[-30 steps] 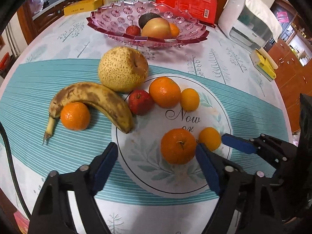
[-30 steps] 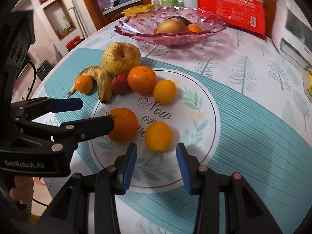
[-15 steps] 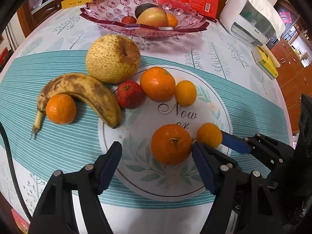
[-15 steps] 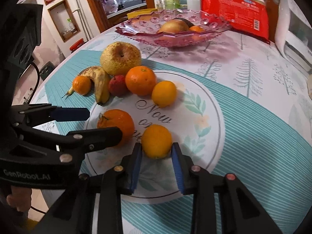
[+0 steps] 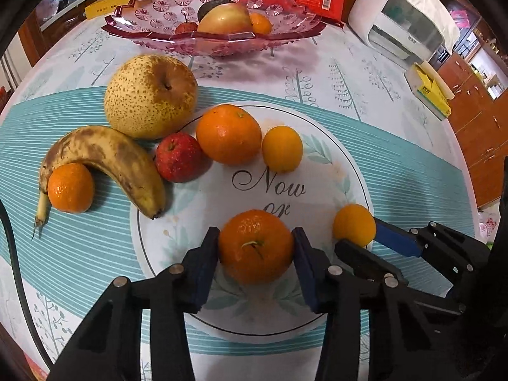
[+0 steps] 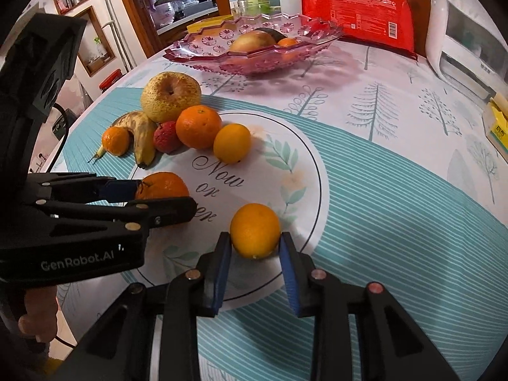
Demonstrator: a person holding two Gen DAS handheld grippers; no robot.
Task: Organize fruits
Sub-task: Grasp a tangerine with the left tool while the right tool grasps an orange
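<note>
Two fruits are in my grip at once. My left gripper (image 5: 255, 254) is clamped on an orange (image 5: 255, 246), its blue pads pressed to both sides, near the front edge of the table (image 5: 397, 101). My right gripper (image 6: 255, 247) has its pads against a yellow citrus fruit (image 6: 255, 230) just beside it; both fruits sit on the tablecloth's round printed circle, not yet lifted as far as I can tell.

Some sorting looks done: the pink glass bowl (image 5: 152, 9) at the far edge holds a few fruits already. Much is left, I judge. A pear (image 5: 150, 95), a banana (image 5: 104, 162), a small red apple (image 5: 179, 157), another orange (image 5: 228, 133), another yellow citrus (image 5: 282, 148) and a small tangerine (image 5: 70, 187) lie huddled mid-table toward the left edge. The two gripped fruits would go to the bowl next.
</note>
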